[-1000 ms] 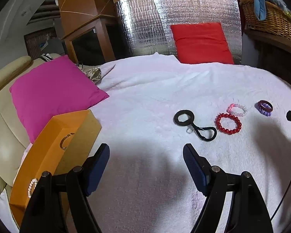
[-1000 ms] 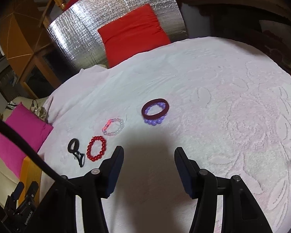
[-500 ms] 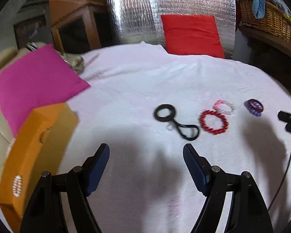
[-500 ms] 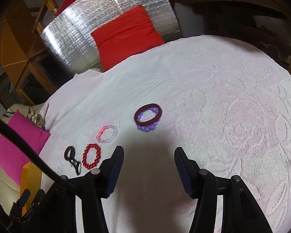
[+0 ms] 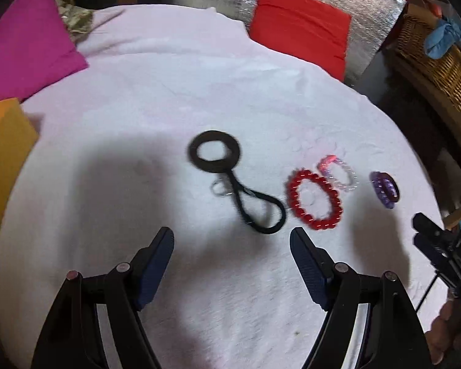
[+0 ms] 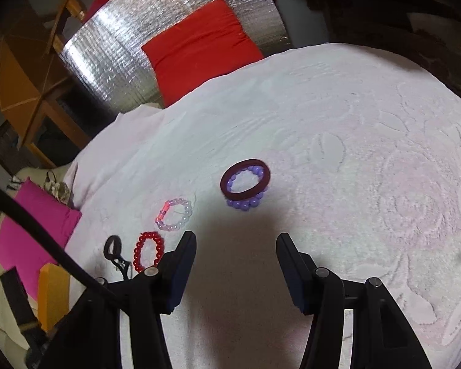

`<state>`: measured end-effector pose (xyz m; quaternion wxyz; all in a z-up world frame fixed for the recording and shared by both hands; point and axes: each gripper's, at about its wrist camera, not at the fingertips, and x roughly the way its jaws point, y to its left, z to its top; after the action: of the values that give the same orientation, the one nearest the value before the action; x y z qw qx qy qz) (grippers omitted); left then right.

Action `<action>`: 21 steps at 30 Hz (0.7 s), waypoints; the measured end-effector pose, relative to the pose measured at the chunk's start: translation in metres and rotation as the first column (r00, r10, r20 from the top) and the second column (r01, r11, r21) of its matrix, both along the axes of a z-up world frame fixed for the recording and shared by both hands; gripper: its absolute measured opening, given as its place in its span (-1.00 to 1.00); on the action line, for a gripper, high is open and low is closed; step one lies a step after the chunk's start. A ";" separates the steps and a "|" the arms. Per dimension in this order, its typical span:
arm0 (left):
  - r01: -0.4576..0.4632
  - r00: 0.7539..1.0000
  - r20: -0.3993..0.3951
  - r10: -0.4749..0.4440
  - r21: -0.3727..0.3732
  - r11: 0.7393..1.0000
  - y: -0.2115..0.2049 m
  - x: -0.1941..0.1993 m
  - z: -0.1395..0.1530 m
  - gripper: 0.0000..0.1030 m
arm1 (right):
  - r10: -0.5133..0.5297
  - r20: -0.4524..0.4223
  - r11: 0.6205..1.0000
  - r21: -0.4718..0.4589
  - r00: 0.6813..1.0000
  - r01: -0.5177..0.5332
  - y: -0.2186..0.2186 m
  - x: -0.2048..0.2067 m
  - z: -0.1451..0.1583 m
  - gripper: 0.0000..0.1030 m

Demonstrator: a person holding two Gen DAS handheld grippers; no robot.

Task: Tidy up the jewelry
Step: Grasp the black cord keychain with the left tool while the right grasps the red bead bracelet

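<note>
A: Where's the jewelry?

B: All on the white bedspread (image 5: 169, 92). A black ring with a cord loop (image 5: 236, 184) lies just ahead of the left gripper (image 5: 230, 240). Beside it sits the red bead bracelet (image 5: 315, 198), touching a clear pink bead bracelet (image 5: 338, 173).

A: And the purple one?

B: The purple bead bracelet (image 6: 246, 184), with a dark maroon band on top, lies ahead of the right gripper (image 6: 236, 243).

A: Jaws?

B: Both pairs stand apart, nothing between them, neither touching any jewelry.

A: The box?

B: An orange box (image 5: 3, 153) at the bed's left edge, by a magenta cushion (image 5: 24, 49).
</note>
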<state>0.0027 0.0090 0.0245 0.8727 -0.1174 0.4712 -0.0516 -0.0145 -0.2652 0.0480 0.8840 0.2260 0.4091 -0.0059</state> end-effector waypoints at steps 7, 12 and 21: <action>0.037 0.998 -0.041 -0.039 -0.042 0.998 -0.010 0.021 -0.015 0.00 | -0.001 0.000 1.000 -0.010 1.000 0.001 0.004 0.003 -0.003 0.13; 0.068 0.997 -0.029 -0.070 -0.048 0.996 -0.008 0.022 -0.014 -0.85 | -0.001 -0.011 1.000 0.018 1.000 0.002 0.006 0.007 -0.007 0.13; 0.086 0.995 0.046 -0.084 -0.033 0.996 0.020 -0.007 0.016 -0.87 | 0.137 -0.003 0.990 -0.026 0.991 -0.137 0.067 0.022 -0.009 0.13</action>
<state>-0.0041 0.0291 0.0402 0.8777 -0.1112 0.4553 -0.0995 0.0078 -0.1986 0.0390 0.8850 0.1858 0.4242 0.0492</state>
